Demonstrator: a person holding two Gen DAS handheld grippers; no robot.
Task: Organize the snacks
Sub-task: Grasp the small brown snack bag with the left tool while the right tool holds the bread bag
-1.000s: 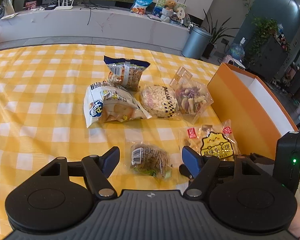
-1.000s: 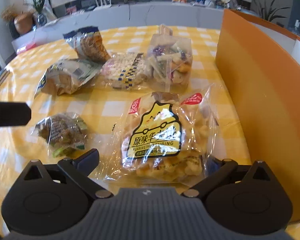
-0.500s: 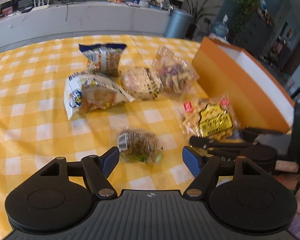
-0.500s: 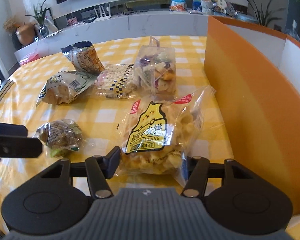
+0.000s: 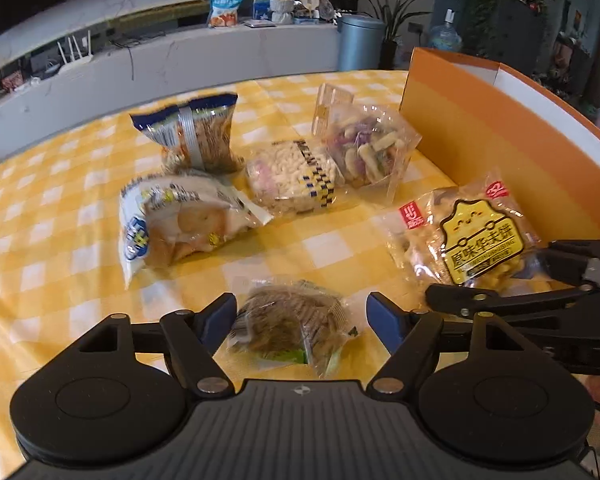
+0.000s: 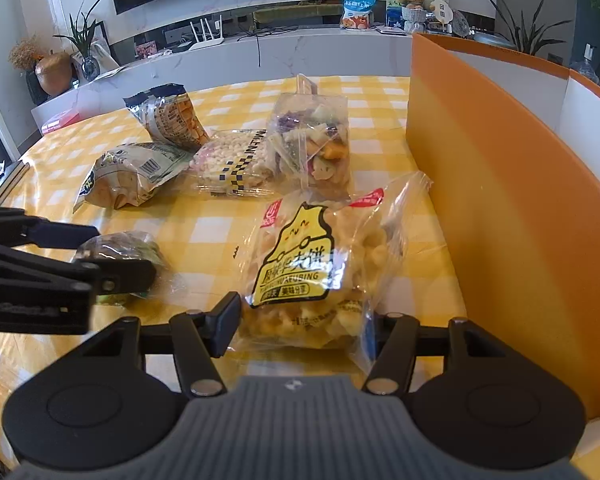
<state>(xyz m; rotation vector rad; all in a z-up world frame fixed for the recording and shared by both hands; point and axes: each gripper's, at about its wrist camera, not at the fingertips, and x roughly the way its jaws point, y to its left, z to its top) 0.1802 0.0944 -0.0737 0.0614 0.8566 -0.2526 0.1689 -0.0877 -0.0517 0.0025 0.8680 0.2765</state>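
Right gripper (image 6: 300,320) jaws closed onto waffle bag (image 6: 300,264).

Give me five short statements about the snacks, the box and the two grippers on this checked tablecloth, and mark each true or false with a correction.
1. The right gripper is shut on the yellow-labelled waffle-biscuit bag. True.
2. The left gripper pinches the small brown snack pack. False: its jaws are opening, the pack between them but unpressed.
3. The orange box stands on the right side of the table. True.
4. The mixed vegetable-crisp bag lies inside the orange box. False: it lies on the yellow checked tablecloth, outside the box.
5. The puffed-rice cake pack lies between the vegetable-crisp bag and the white bread bag. True.
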